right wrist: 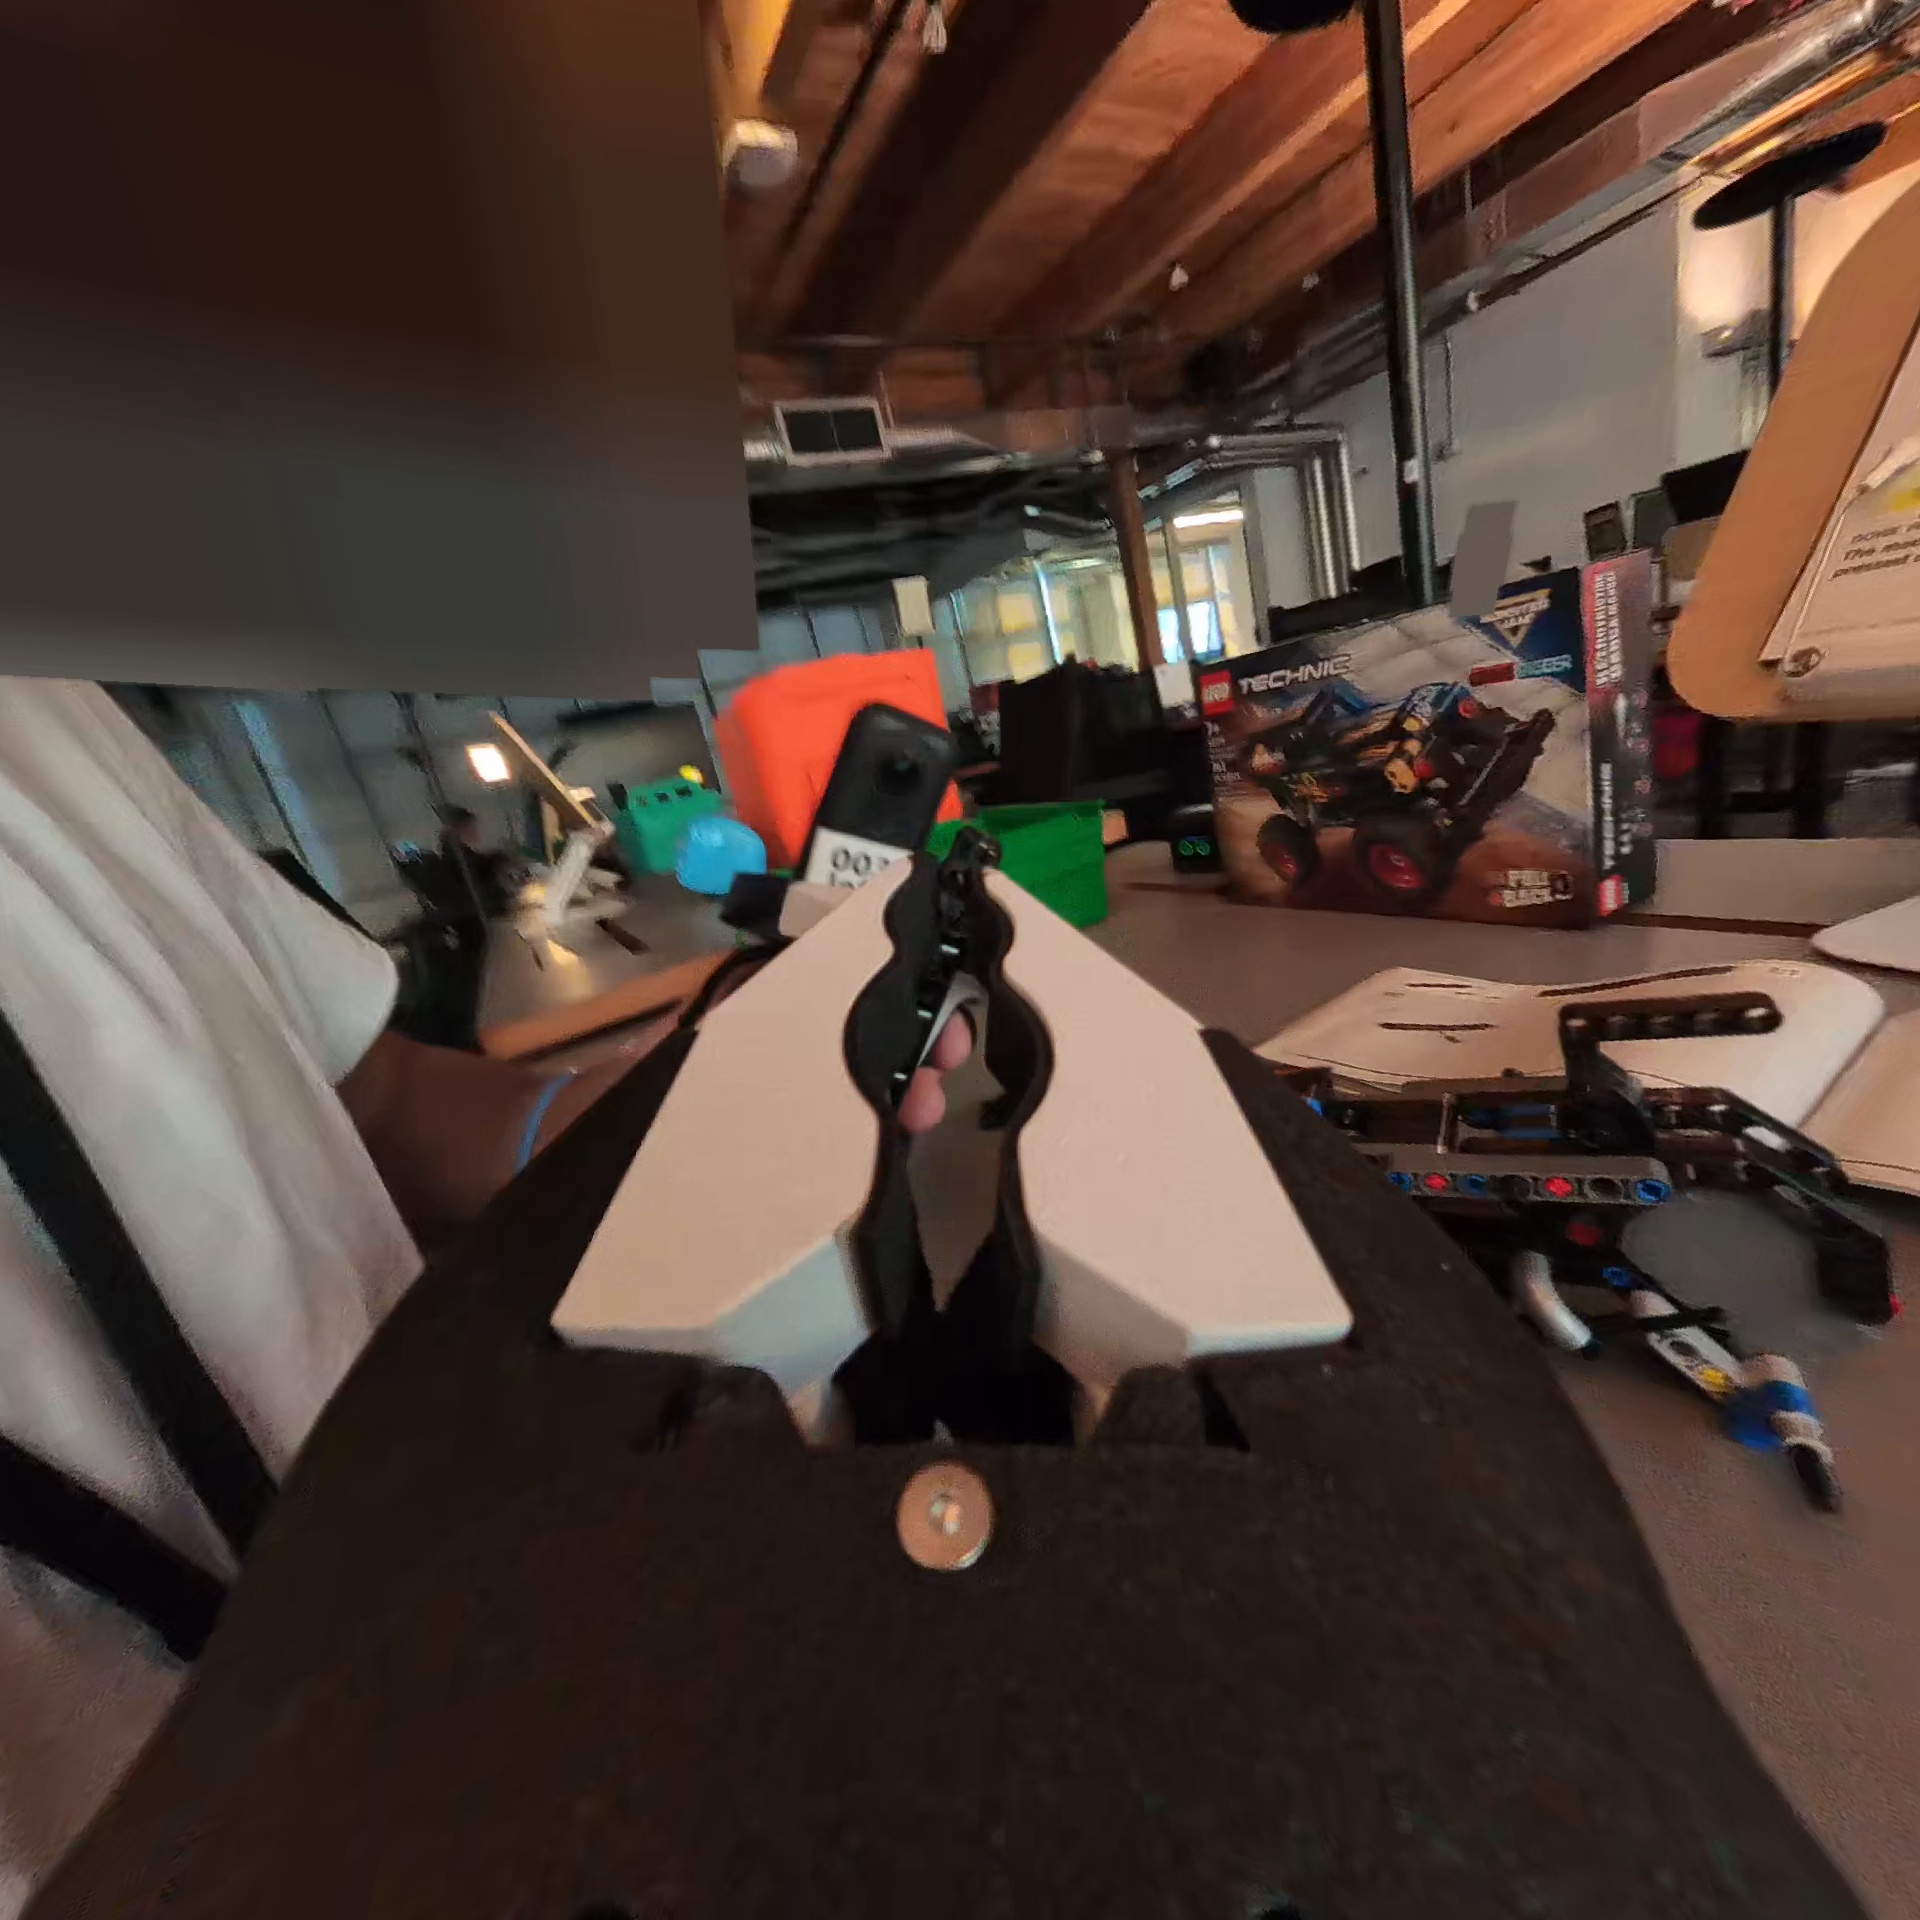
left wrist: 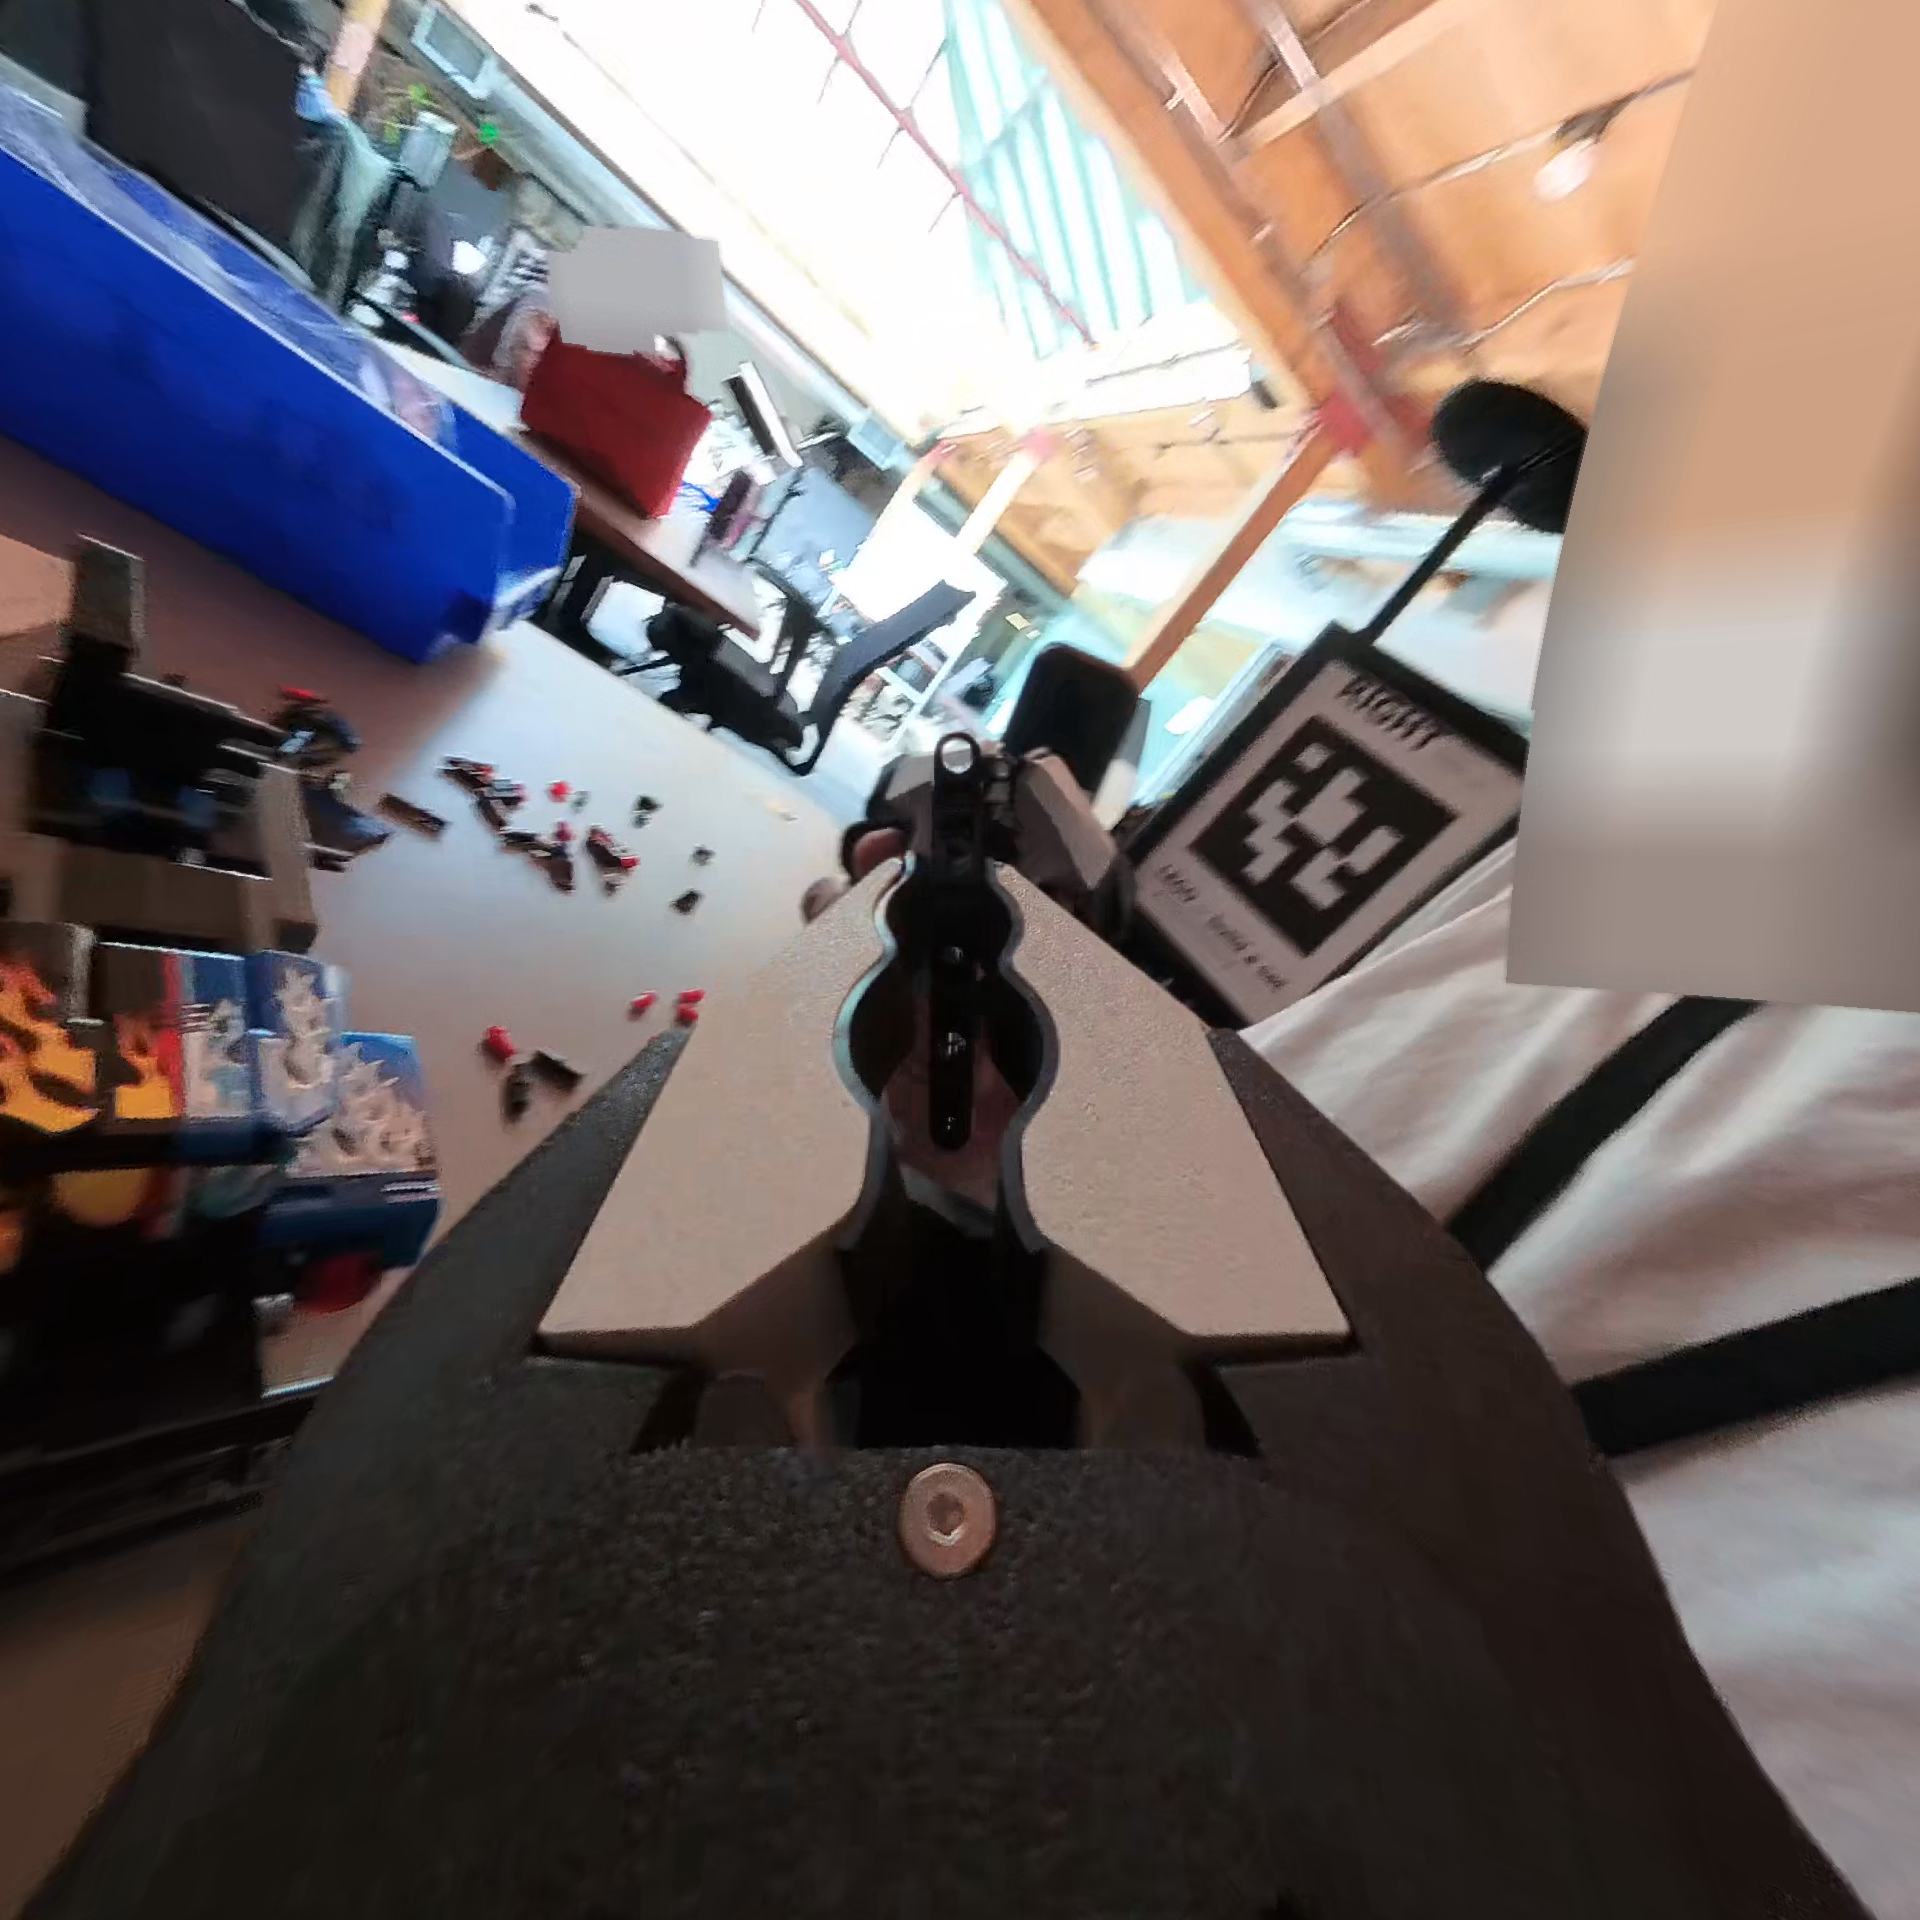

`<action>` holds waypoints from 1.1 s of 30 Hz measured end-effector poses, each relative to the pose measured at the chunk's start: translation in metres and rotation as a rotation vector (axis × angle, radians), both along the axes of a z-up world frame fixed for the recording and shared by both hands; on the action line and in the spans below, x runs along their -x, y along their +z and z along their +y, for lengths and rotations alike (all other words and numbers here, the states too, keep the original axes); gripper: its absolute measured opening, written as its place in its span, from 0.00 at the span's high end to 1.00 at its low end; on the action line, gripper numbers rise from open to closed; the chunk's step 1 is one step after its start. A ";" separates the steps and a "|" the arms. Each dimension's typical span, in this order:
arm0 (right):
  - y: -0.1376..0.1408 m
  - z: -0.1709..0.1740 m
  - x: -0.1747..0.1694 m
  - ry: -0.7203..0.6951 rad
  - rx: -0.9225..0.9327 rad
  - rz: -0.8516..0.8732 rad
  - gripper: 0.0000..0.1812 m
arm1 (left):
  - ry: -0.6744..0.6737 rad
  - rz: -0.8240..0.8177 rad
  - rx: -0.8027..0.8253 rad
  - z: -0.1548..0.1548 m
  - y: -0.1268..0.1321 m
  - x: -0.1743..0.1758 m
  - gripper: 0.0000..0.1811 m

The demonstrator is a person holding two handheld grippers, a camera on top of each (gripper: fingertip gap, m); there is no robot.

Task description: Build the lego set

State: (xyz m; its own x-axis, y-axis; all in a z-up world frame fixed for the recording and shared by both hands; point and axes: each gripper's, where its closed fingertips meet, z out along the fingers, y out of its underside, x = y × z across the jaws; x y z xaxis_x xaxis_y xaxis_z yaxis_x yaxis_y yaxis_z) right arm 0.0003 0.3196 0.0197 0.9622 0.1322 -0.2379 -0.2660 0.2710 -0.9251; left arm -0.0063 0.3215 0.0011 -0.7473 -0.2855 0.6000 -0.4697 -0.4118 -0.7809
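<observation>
My left gripper is shut on a thin black lego beam that stands on end between the fingertips, raised off the table. My right gripper is shut on a black lego beam too. The two grippers face each other tip to tip: the right one shows just behind the beam in the left wrist view, and the left one shows behind the beam in the right wrist view. I cannot tell whether both hold the same piece. A part-built black chassis lies on the table at the right.
Loose red and black pieces lie scattered on the table. A blue box, a lego box, an open instruction booklet, a green bin and blue-white parts are around. A person in white is close. Left and right tips are no more than a few centimetres apart.
</observation>
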 end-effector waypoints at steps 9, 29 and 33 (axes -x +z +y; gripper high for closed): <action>-0.004 0.007 0.001 0.066 0.000 0.133 0.98 | -0.137 0.031 0.091 -0.011 0.003 0.013 0.97; -0.007 0.010 0.011 0.184 -0.067 0.274 0.98 | -0.193 0.090 0.114 -0.014 -0.001 0.015 0.97; -0.005 0.007 0.010 0.179 -0.086 0.270 0.98 | -0.195 0.084 0.137 -0.013 0.003 0.016 0.97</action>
State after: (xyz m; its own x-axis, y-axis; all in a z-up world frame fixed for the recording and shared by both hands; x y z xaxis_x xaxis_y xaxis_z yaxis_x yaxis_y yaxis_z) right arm -0.0095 0.3269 0.0149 0.8255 0.3242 -0.4620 -0.5491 0.2721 -0.7902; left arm -0.0224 0.3082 0.0039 -0.7259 -0.0526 0.6858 -0.6117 -0.4067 -0.6786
